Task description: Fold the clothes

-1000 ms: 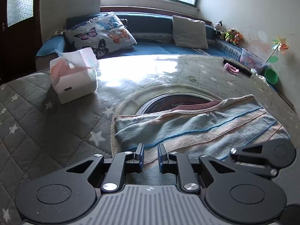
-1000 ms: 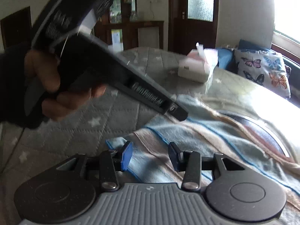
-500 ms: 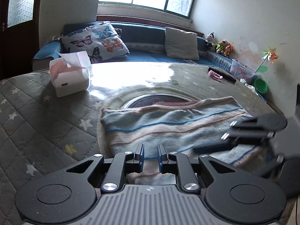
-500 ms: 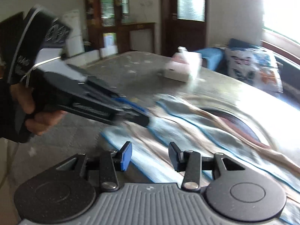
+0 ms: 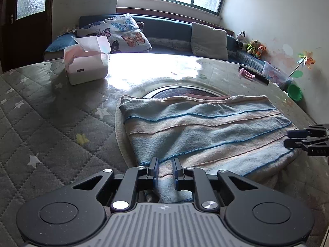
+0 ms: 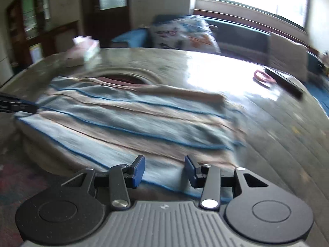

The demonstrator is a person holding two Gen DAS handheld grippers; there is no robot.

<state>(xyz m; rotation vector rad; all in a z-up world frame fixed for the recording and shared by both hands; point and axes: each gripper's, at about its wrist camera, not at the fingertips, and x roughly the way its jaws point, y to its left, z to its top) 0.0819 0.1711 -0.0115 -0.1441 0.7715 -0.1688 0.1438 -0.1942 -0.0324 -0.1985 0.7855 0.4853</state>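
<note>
Where the striped garment (image 5: 205, 131) lies, it is folded flat near the middle of the bench (image 5: 41, 123), its near edge hanging toward both cameras. Its fabric is a soft knit with pale blue and beige bands divided by thin blue lines; a maroon layer shows at the far edge. The left gripper (image 5: 163, 169) has its jaws narrowly apart, with a strip of the garment's near-left edge running between them; whether the pads actually pinch it cannot be told. The right gripper (image 6: 164, 169) stands wide apart just above the near-right edge, touching nothing; this view is motion-blurred. The bench cover is grey quilted cloth with pale stars and a round ring pattern beneath the garment. Bare quilt extends left and beyond the garment. A white tissue box (image 5: 86, 65) with a tissue standing out of its top sits at the far left, well apart. A pink item (image 5: 246, 74) lies beside a black bar (image 5: 255, 74) at the far right edge.
</note>
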